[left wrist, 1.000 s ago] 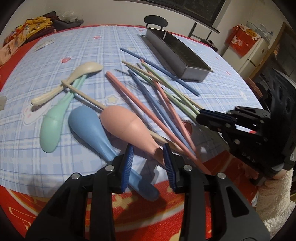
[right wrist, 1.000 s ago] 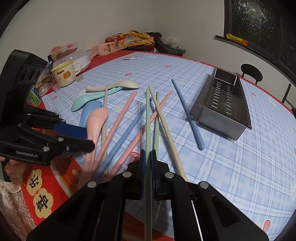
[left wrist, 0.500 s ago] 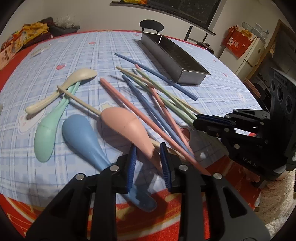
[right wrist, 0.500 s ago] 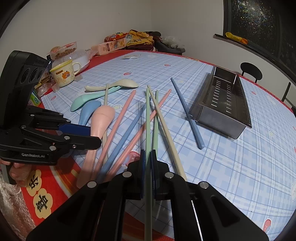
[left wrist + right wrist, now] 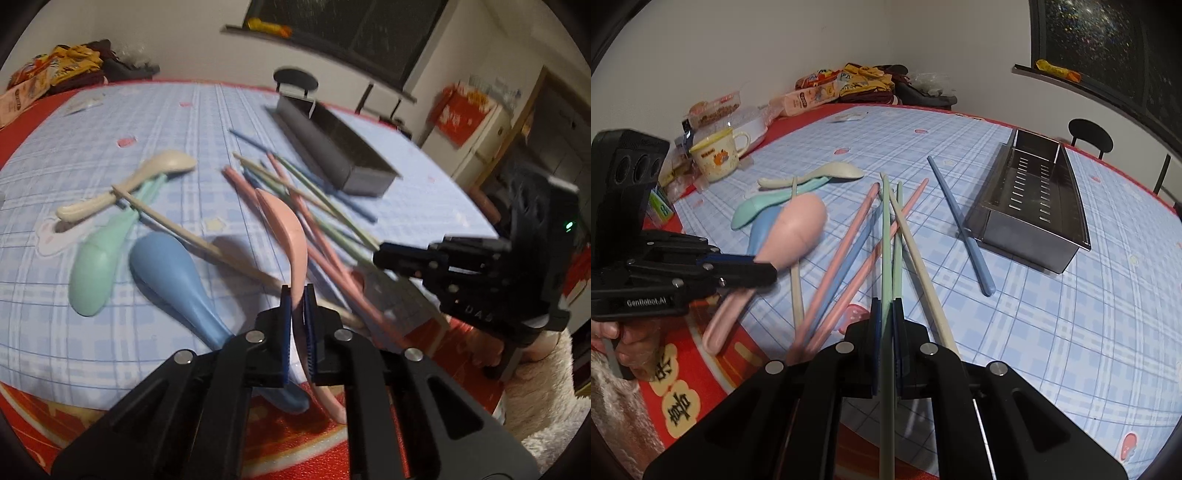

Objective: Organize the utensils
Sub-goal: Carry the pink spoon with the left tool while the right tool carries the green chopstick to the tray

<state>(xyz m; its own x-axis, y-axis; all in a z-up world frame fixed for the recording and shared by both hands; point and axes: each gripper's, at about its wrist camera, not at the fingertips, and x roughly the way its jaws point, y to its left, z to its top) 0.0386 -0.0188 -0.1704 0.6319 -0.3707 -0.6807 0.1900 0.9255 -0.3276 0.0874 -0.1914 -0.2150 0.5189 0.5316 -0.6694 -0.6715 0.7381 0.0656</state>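
Observation:
My left gripper (image 5: 297, 295) is shut on the pink spoon (image 5: 291, 236) and holds it tilted on its edge above the table; it also shows in the right wrist view (image 5: 798, 232). My right gripper (image 5: 886, 310) is shut on a green chopstick (image 5: 886, 236) whose tip lies among the loose chopsticks. A blue spoon (image 5: 173, 277), a mint spoon (image 5: 99, 258) and a cream spoon (image 5: 147, 177) lie at the left. Pink, blue, green and cream chopsticks (image 5: 849, 254) lie crossed in the middle. The metal utensil tray (image 5: 1034, 206) stands at the right, empty.
A single blue chopstick (image 5: 964, 232) lies beside the tray. A cup (image 5: 716, 155), food containers and snack bags (image 5: 849, 85) stand at the table's far left edge. A black chair (image 5: 1089, 136) stands behind the table.
My left gripper has shut on the pink spoon's handle and lifted it, turning it on edge. My right gripper still holds the green chopstick in the same place.

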